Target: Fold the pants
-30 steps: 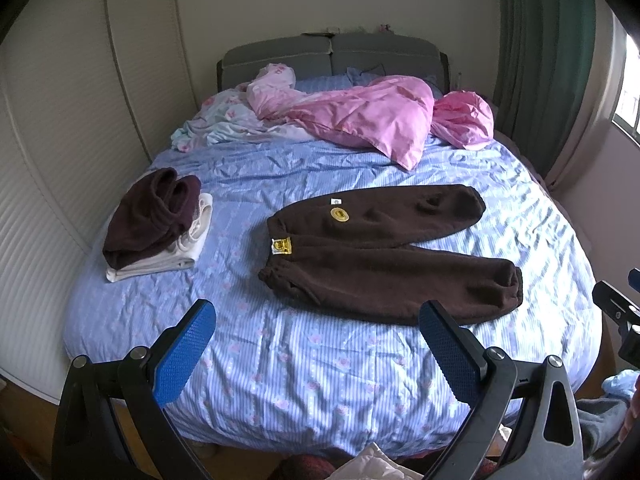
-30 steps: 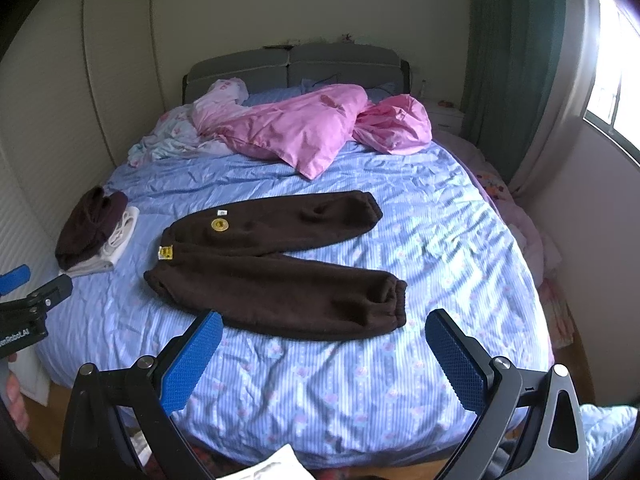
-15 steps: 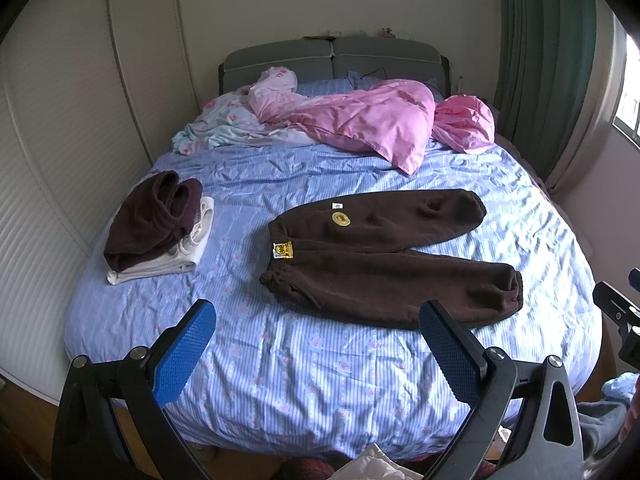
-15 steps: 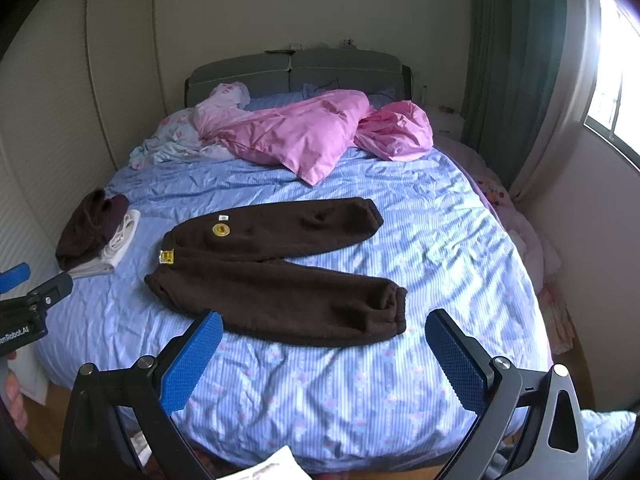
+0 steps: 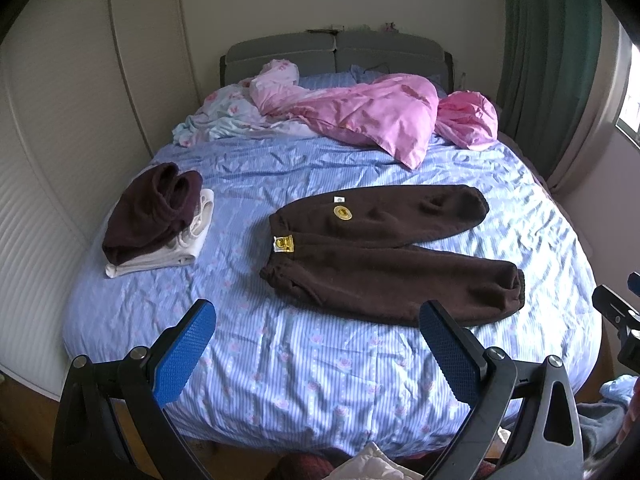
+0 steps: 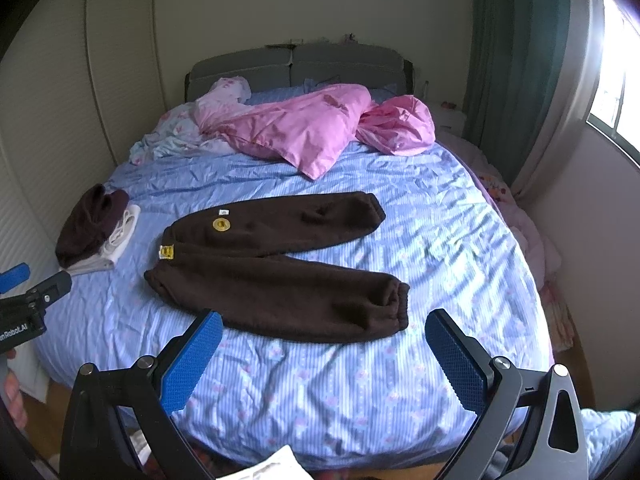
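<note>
Dark brown fleece pants point(image 5: 384, 256) lie flat on the blue striped bed sheet point(image 5: 312, 364), waistband to the left, the two legs spread apart to the right. They also show in the right wrist view point(image 6: 280, 272). My left gripper point(image 5: 316, 348) is open and empty, held above the bed's near edge, short of the pants. My right gripper point(image 6: 324, 354) is open and empty, just short of the near leg's cuff point(image 6: 394, 304).
A stack of folded clothes point(image 5: 154, 220) sits at the bed's left side. A pink duvet point(image 5: 376, 114) and crumpled bedding lie by the grey headboard point(image 5: 336, 54). A white wardrobe point(image 5: 48, 168) stands left, a green curtain point(image 5: 548, 52) right.
Both grippers have drifted slightly, so the bed sits a little lower in both views. The pants have not moved. Both grippers stay open.
</note>
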